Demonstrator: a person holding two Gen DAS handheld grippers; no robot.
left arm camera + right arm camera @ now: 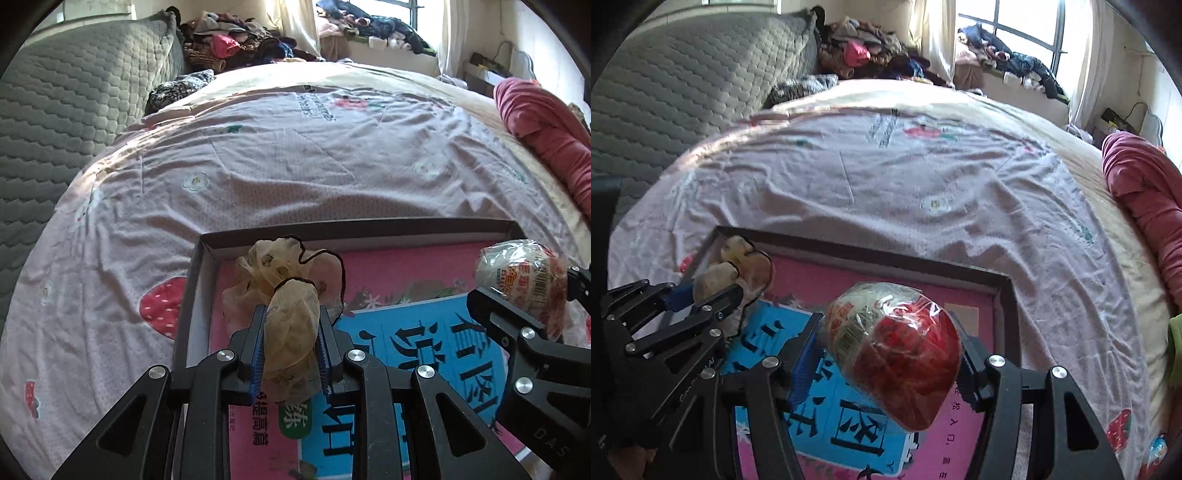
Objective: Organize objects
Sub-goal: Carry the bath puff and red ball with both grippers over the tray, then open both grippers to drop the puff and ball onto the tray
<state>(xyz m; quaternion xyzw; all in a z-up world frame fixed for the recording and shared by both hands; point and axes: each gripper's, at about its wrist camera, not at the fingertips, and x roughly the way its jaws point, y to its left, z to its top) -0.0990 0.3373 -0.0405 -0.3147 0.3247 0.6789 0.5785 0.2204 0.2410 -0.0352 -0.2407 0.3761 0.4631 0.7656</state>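
My left gripper (291, 314) is shut on a beige sheer scrunchie (291, 332) with a black edge, held over the near left corner of a shallow dark box (354, 225). The box lies on the bed and holds a pink and blue book (417, 339). My right gripper (890, 332) is shut on a plastic-wrapped red and white ball-shaped packet (897, 354), held over the box's middle (1008, 295). The packet also shows in the left wrist view (521, 280), and the scrunchie shows in the right wrist view (738, 269).
The box sits on a pink sheet (258, 177) with strawberry and flower prints. A grey quilted headboard (66, 103) is at the left. A red blanket (543, 125) lies at the right. Piles of clothes (236, 40) lie at the far end by the window.
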